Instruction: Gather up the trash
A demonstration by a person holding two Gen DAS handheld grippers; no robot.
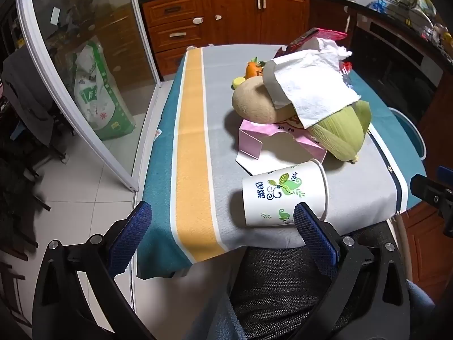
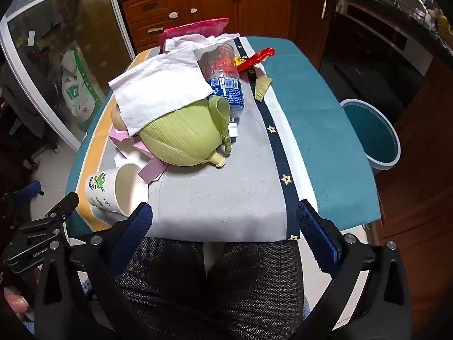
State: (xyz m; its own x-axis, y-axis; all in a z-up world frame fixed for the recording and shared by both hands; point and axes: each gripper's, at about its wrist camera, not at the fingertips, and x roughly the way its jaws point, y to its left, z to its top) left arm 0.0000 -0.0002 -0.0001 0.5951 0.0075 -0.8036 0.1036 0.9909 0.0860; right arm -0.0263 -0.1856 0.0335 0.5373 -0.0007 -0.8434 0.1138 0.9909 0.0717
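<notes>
A paper cup (image 1: 283, 195) with a green leaf print lies on its side near the table's front edge; it also shows in the right wrist view (image 2: 113, 189). Behind it is a heap: a white paper towel (image 1: 314, 90), a corn cob in green husk (image 2: 184, 138), a pink carton (image 1: 254, 138), a plastic bottle (image 2: 226, 82) and a red wrapper (image 2: 254, 58). My left gripper (image 1: 220, 221) is open, just in front of the cup. My right gripper (image 2: 223, 221) is open and empty over the front edge.
A teal bin (image 2: 371, 133) stands on the floor to the right of the table. A melon (image 1: 254, 102) and an orange (image 1: 253, 69) lie in the heap. A glass door (image 1: 85, 70) is to the left. Wooden cabinets (image 1: 226, 17) stand behind. The person's knees (image 2: 212, 283) are below.
</notes>
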